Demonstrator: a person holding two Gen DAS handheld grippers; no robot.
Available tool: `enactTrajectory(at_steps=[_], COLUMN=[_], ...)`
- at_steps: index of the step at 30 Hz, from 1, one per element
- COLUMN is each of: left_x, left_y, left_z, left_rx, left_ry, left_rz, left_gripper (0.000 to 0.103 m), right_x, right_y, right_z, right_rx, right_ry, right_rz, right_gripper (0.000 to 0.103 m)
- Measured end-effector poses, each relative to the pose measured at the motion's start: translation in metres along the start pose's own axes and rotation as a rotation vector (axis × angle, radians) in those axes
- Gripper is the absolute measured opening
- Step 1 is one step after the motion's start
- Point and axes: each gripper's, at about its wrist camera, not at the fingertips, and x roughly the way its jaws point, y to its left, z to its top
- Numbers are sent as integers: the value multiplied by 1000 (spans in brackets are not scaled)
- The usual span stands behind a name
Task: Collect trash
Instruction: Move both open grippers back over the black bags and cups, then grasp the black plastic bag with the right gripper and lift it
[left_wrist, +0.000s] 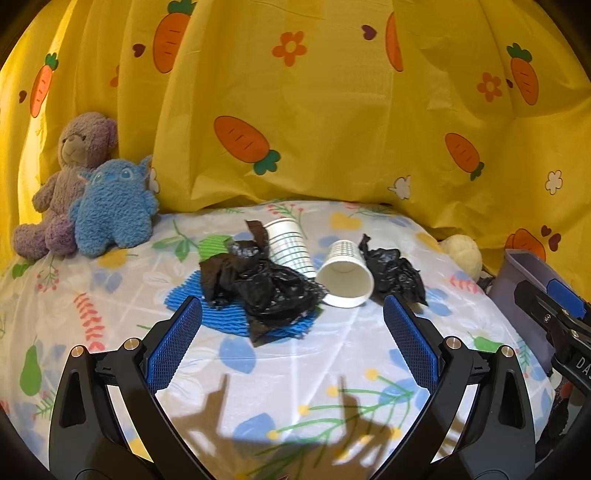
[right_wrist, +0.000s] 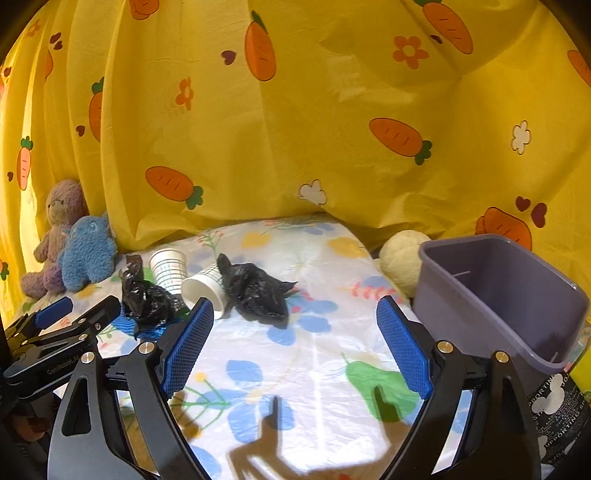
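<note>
A yellow carrot-print curtain (left_wrist: 332, 110) hangs across the far side, behind a desk under a white floral cloth (left_wrist: 295, 362). At the right edge of the desk stands a grey-purple bin (right_wrist: 498, 295), upright and open at the top, with a cream plush ball (right_wrist: 400, 258) just beside its far left corner. In the far left corner a purple teddy bear (left_wrist: 74, 166) sits against the curtain, and a blue plush monster (left_wrist: 110, 210) leans on it.

The trash lies in the middle of the desk. A big crumpled black plastic bag (left_wrist: 258, 284) rests on a blue ribbed mat (left_wrist: 221, 314). A smaller black bag (left_wrist: 397, 273) lies to its right. Between them two white paper cups lie on their sides: the near cup (left_wrist: 345, 275) opens toward the camera and touches the smaller bag, the far cup (left_wrist: 290, 247) lies against the big bag.

The left claw (left_wrist: 291, 332) is released, spread wide, above the cloth near the big bag. The right claw (right_wrist: 295, 332) is released too, holding nothing, left of the bin.
</note>
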Motion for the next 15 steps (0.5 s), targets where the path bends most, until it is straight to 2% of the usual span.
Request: enactTrajectory(at_steps=[9,15], left_x=[10,18], left_y=[65,96], left_z=[2,0], left_rx=[-74,-132], left_ry=[4,18], left_rz=[123,168], left_gripper=[97,97], right_x=[30,55], right_y=[59,92], right_z=[5,5], right_rx=[-91,-151], right_ry=[50,96], right_rz=[85,123], right_gripper=[87,87])
